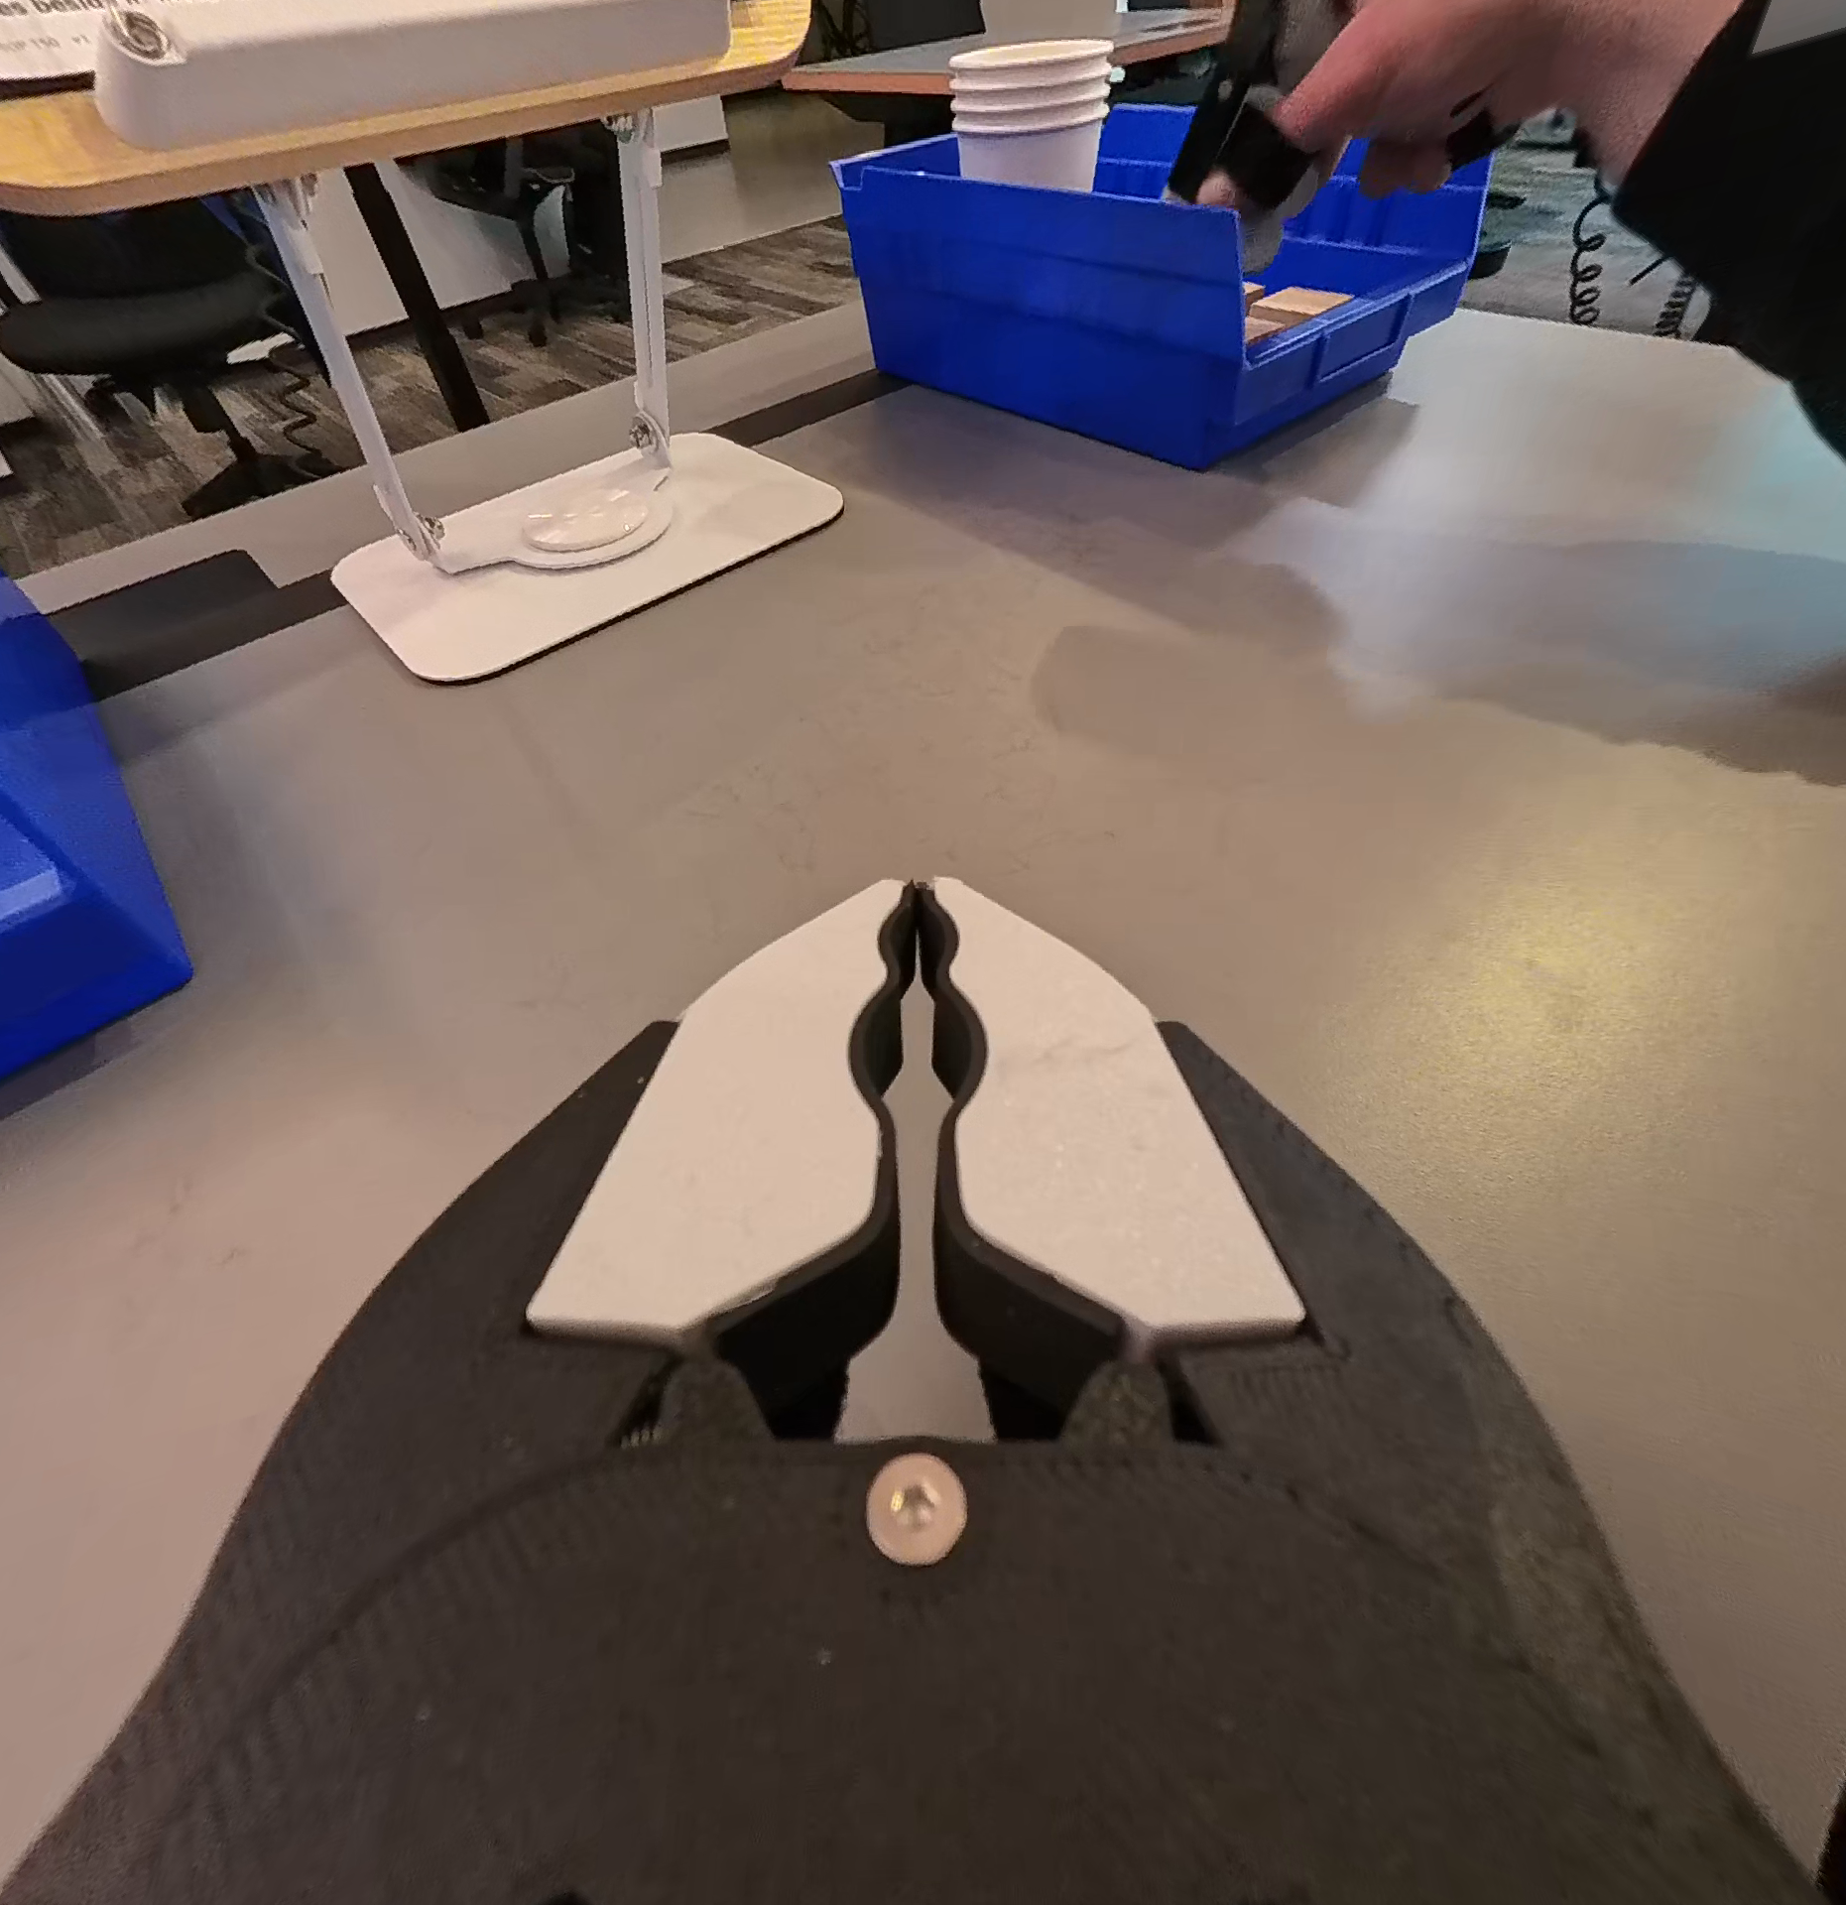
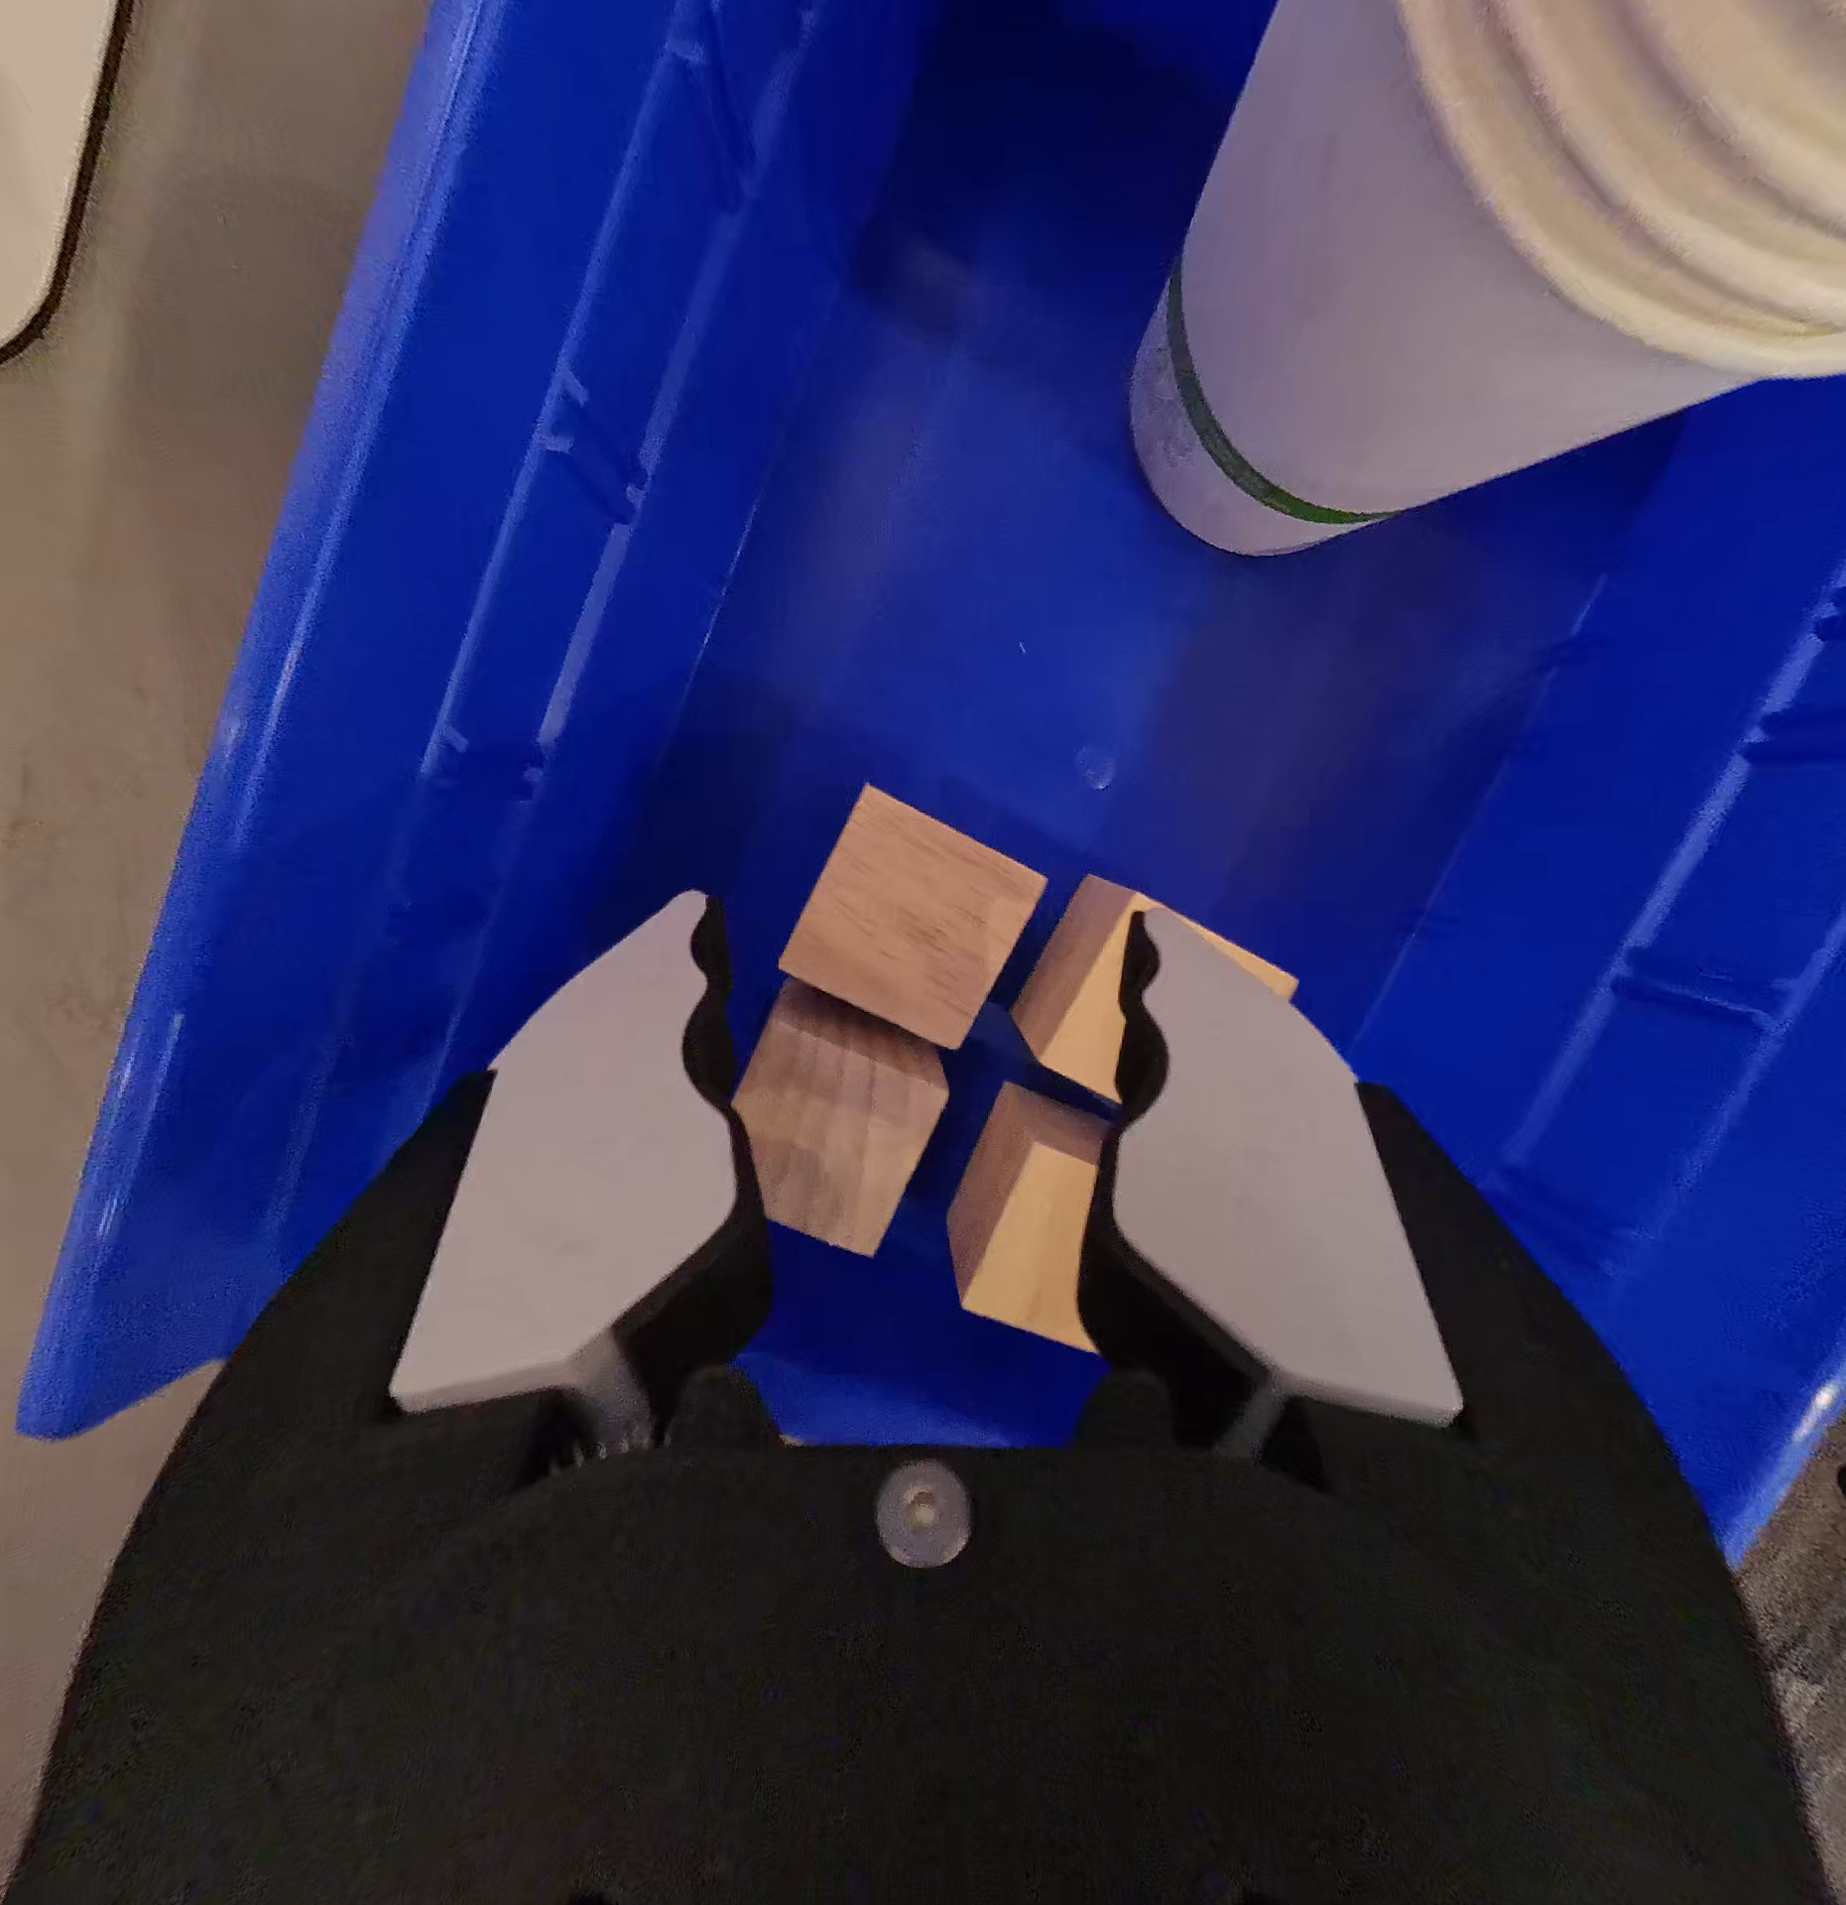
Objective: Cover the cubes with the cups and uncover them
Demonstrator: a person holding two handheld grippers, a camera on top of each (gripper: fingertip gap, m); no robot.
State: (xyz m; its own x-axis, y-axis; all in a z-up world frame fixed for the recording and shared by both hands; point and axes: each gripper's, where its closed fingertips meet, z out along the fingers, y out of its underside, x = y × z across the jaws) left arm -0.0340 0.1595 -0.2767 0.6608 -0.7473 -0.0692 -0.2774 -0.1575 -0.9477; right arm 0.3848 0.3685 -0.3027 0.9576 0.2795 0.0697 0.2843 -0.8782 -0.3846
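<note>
Several wooden cubes (image 2: 910, 915) lie close together on the floor of a blue bin (image 2: 403, 825). A stack of white paper cups (image 2: 1413, 309) stands in the same bin, farther in. My right gripper (image 2: 924, 917) is open and empty, pointing down into the bin just above the cubes, its fingers either side of the cluster. In the left wrist view my left gripper (image 1: 920, 884) is shut and empty, low over the grey table (image 1: 1001, 722). That view also shows the bin (image 1: 1104, 309), the cup stack (image 1: 1030, 113), some cubes (image 1: 1295, 307) and the right gripper (image 1: 1243, 206) held by a hand.
A white stand with a flat base (image 1: 589, 557) sits on the table to the far left of the bin. Another blue bin (image 1: 42, 876) is at the left edge. Office chairs and desks stand beyond the table.
</note>
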